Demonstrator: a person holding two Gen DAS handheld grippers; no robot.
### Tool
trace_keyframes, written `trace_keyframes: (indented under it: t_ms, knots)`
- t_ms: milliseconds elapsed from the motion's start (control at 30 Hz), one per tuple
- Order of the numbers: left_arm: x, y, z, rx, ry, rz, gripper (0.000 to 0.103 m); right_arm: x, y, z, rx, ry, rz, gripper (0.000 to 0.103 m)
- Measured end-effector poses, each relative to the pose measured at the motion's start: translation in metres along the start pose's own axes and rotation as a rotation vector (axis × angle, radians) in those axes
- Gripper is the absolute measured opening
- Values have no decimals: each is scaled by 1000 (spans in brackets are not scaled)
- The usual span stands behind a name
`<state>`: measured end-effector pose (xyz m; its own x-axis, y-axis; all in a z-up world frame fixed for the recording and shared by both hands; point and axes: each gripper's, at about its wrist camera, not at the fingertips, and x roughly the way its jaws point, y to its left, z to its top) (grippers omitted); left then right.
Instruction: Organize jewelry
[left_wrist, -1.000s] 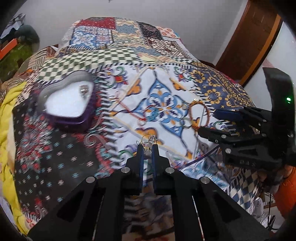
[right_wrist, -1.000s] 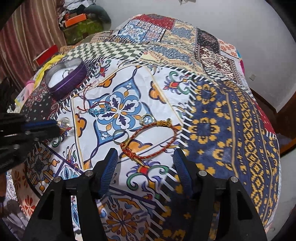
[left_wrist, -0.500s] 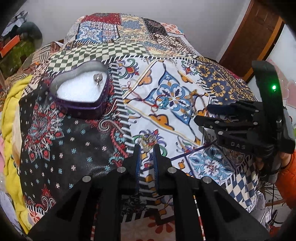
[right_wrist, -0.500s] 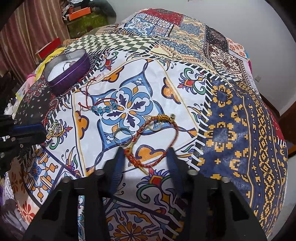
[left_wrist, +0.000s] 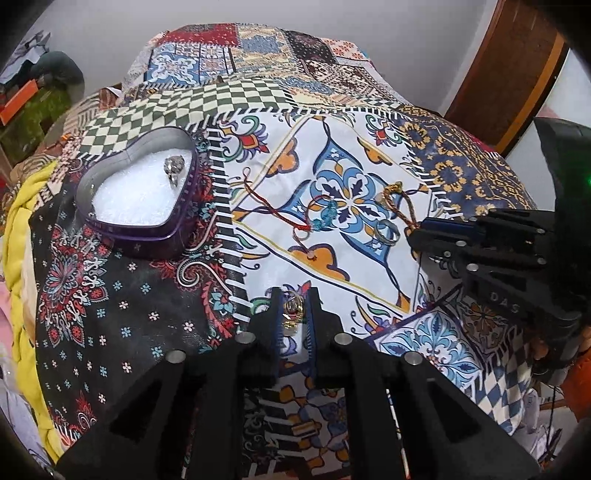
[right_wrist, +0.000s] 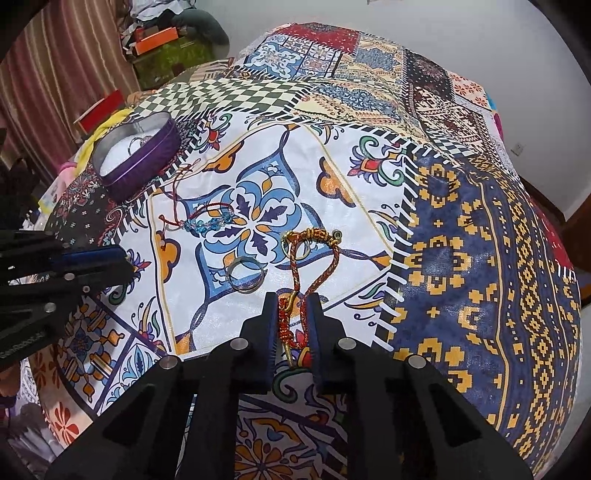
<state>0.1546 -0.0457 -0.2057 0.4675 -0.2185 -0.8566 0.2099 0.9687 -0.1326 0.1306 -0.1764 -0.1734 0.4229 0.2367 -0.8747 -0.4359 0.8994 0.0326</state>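
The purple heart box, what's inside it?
The purple heart box has white padding inside, with one silver ring lying on it. Whatever is under the padding is covered, so that cannot be seen.

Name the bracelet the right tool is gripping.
The red-and-gold braided bracelet, pinched in the right tool. The red-cord bracelet with blue beads lies free.

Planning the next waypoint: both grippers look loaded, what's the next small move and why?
Probably carry the left gripper, shut on the small ring, to the heart-shaped tin and release. The tin sits open with one ring inside; the right gripper already pinches the red braided bracelet.
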Motion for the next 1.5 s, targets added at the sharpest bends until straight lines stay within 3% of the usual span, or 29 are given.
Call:
trace_keyframes:
  t_ms: [400,467,800,933,1100,1300,1500]
  knots:
    - [-45,7,7,-37,-103,-34,8,-22,-5,3,37,-62,-24,10]
    - [-54,8,8,-39,-125,-29,8,-30,-7,4,41,-80,-24,7]
    - [-97,22,10,-76,-220,-20,8,-77,4,19,11,-207,-38,7]
    - [-97,31,4,-97,-212,-12,8,-81,11,20,3,-220,-30,7]
    - [-71,40,-8,-144,-99,-113,8,-72,13,14,-5,-189,-37,7]
    - [-62,27,-11,-115,-81,-100,8,-63,8,8,4,-146,-42,7]
    - [-65,48,-13,-150,-80,-28,8,-63,2,5,6,-140,-54,7]
